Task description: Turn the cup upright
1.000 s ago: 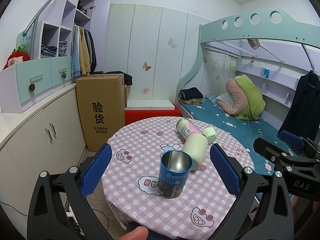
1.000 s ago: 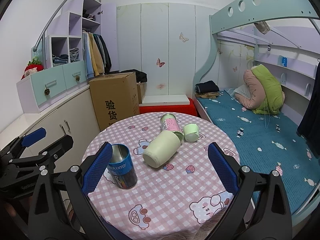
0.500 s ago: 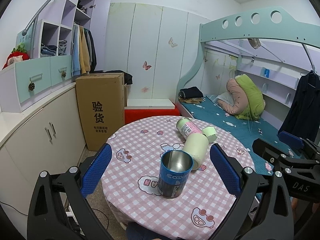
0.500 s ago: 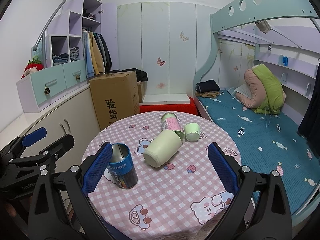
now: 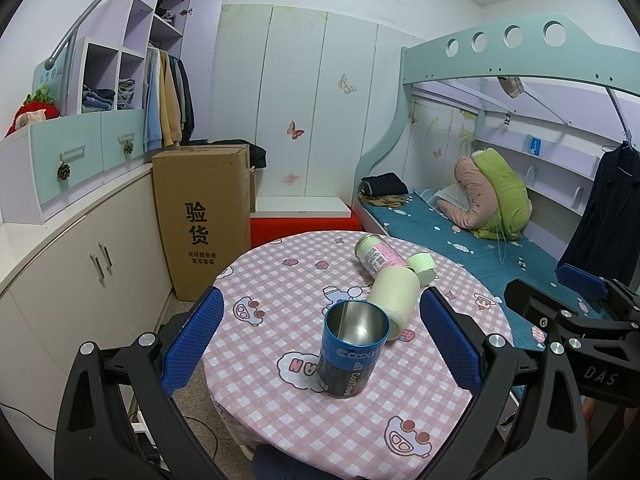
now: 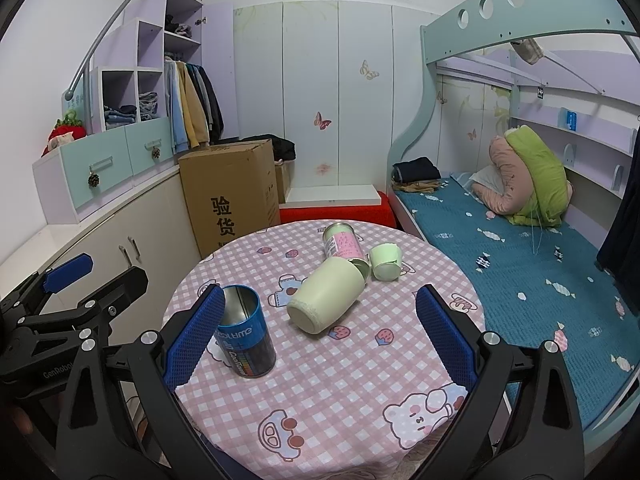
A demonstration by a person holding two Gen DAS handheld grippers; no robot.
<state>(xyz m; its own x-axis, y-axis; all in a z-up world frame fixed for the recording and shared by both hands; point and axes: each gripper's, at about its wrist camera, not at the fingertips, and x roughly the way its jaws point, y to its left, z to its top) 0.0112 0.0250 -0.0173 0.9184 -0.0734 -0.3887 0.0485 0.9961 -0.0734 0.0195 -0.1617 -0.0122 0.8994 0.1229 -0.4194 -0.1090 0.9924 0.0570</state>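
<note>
A pale green cup [image 6: 326, 300] lies on its side on the round table [image 6: 340, 380], its base toward me; it also shows in the left wrist view [image 5: 394, 300]. A blue tin can [image 5: 352, 348] stands upright with its mouth open, also in the right wrist view [image 6: 244, 332]. My left gripper [image 5: 320, 340] is open, its pads on either side of the blue can, held back from it. My right gripper [image 6: 318, 336] is open and empty, short of the green cup.
A pink-labelled can [image 6: 344, 246] lies on its side behind the cup, next to a small green lid [image 6: 385, 262]. A cardboard box [image 6: 228, 204] and cabinets stand to the left, a bunk bed [image 6: 500, 240] to the right.
</note>
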